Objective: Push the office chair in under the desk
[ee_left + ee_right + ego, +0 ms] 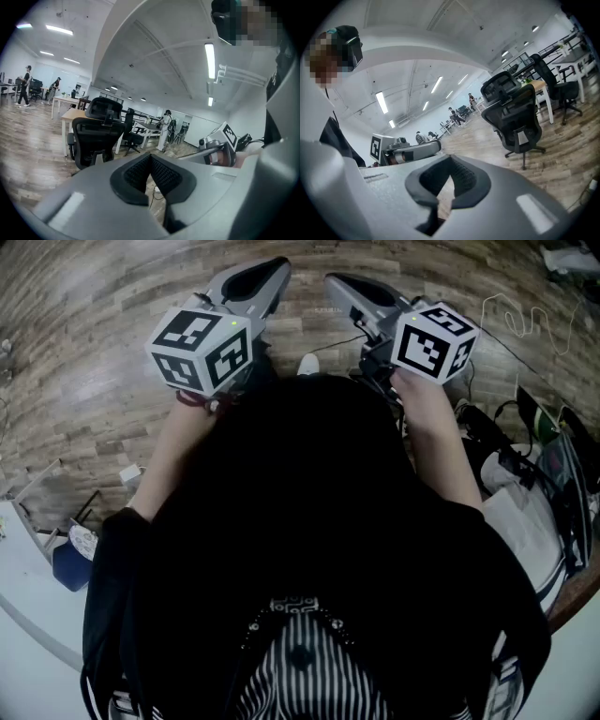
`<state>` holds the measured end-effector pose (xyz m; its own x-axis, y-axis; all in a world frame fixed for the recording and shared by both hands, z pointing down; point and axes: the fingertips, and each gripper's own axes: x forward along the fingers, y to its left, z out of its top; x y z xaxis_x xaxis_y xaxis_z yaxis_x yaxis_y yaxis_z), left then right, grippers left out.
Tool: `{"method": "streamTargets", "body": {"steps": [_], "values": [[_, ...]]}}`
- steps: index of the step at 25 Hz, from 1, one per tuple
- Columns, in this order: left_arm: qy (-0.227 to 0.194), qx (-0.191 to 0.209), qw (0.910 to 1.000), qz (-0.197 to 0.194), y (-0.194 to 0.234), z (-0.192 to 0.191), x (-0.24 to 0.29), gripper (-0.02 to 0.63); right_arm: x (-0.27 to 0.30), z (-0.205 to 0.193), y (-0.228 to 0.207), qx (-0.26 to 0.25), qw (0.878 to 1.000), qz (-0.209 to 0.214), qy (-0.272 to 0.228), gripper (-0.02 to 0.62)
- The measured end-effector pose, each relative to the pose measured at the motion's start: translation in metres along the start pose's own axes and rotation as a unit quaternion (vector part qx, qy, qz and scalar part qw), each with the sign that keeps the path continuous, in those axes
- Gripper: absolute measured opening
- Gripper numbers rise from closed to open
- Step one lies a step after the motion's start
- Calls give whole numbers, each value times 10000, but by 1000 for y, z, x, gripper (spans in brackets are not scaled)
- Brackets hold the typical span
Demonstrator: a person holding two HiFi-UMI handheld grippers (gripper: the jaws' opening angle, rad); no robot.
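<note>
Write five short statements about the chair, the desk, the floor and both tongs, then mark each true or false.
1. The office chair is black. True.
2. The left tongs grip the office chair. False: the chair stands apart from them, untouched.
3. The left tongs and the right tongs are both shut and empty. True.
4. The floor is carpeted. False: it is wood planks.
5. The desk has white legs. True.
</note>
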<state>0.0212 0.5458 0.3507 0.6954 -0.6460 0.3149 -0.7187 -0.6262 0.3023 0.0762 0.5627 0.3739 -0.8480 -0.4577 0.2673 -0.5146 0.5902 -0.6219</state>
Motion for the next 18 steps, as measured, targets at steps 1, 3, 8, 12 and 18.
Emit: {"method": "streamTargets", "body": {"steps": [1, 3, 8, 12, 18], "values": [[19, -22, 10000, 51, 0, -1, 1, 0, -2, -1, -1, -81, 9999, -60, 20, -2], [68, -97, 9998, 175, 3, -2, 4, 0, -6, -1, -2, -276, 9995, -151, 81, -2], [80, -307, 9986, 434, 14, -2, 4, 0, -9, 6, 7, -249, 9996, 61, 96, -2], [-284, -313, 9967, 694, 16, 6, -3, 0, -15, 2, -5, -105, 9998, -5, 150, -2], [-327, -384, 9960, 733, 10, -1, -12, 2, -10, -7, -4, -229, 9993, 83, 278, -2]]}}
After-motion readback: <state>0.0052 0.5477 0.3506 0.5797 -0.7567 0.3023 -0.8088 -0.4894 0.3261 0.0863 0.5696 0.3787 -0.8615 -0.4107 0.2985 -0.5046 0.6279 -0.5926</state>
